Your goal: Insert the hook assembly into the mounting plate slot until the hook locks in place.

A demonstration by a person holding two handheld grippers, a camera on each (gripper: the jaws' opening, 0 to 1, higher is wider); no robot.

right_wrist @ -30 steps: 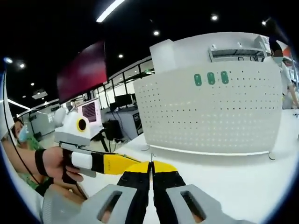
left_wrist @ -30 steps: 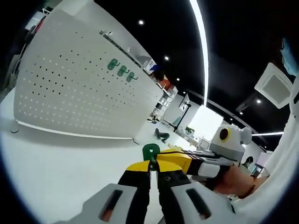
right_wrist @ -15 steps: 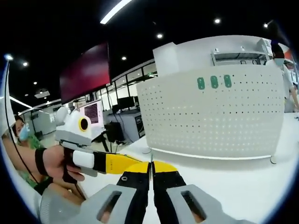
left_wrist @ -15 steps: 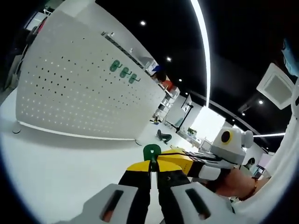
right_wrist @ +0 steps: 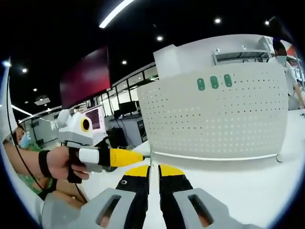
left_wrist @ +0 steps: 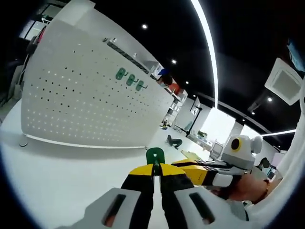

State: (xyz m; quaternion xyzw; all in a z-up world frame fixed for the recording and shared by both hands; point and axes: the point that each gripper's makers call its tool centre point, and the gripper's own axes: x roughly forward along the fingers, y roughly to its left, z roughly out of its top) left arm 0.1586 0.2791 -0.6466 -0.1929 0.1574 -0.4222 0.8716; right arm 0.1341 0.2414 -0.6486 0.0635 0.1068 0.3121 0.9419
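Observation:
A white pegboard plate (left_wrist: 81,105) stands upright on the white table (left_wrist: 57,176), with three green hooks (left_wrist: 128,78) fixed near its top. My left gripper (left_wrist: 156,167) is shut on a small green hook (left_wrist: 155,154), held above the table and well short of the board. The right gripper (left_wrist: 195,172) comes in from the right, close beside it. In the right gripper view the same pegboard plate (right_wrist: 209,124) carries the three green hooks (right_wrist: 214,82). My right gripper (right_wrist: 153,169) is open by a narrow gap and holds nothing. The left gripper (right_wrist: 125,156) reaches in from the left.
A hand (right_wrist: 57,163) holds the left gripper. A person (right_wrist: 282,52) stands behind the board's right end. A dark red screen (right_wrist: 86,74) hangs at the back left. The board's foot (left_wrist: 23,142) rests on the table (right_wrist: 248,186).
The right gripper's jaws, shut before, have parted slightly. In the right gripper view the left gripper has risen a little above the right jaws. Both views shifted slightly.

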